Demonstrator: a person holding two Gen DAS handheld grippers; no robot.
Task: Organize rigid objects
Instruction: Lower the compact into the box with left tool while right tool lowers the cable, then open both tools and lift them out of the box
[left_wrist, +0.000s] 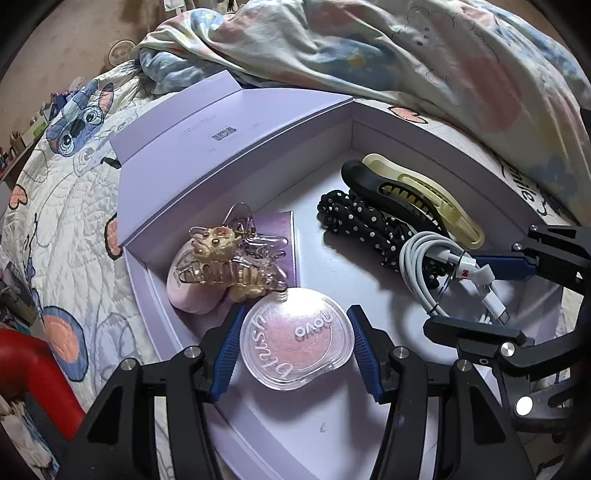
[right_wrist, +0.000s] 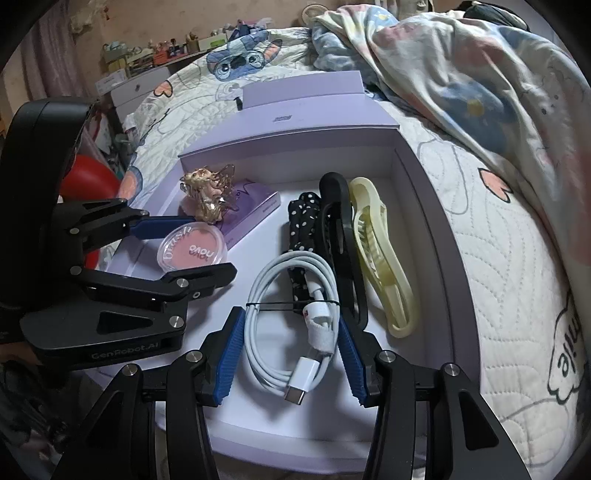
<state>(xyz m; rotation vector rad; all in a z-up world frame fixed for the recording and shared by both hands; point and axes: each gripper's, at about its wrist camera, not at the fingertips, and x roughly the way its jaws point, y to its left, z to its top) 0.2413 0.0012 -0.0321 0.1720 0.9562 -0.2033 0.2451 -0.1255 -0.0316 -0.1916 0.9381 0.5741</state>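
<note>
A shallow lavender box (left_wrist: 236, 162) lies open on a bed. In the left wrist view my left gripper (left_wrist: 295, 314) is shut on a clear round blush compact (left_wrist: 295, 339) with pink powder, held just over the box floor near its front left. Its blue pads press the compact's two sides. My right gripper (right_wrist: 290, 317) is shut on a coiled white charging cable (right_wrist: 291, 314), low over the box floor to the right of the compact (right_wrist: 190, 251). Each gripper also shows in the other's view: the right gripper (left_wrist: 456, 291) and the left gripper (right_wrist: 210, 247).
Inside the box lie a gold hair claw (left_wrist: 221, 258) on a pink pad, a small purple carton (left_wrist: 280, 229), a polka-dot fabric band (left_wrist: 362, 221), a black hair clip (left_wrist: 388, 195) and a cream hair clip (left_wrist: 436, 195). A rumpled duvet (left_wrist: 406, 55) lies behind the box; quilt all around.
</note>
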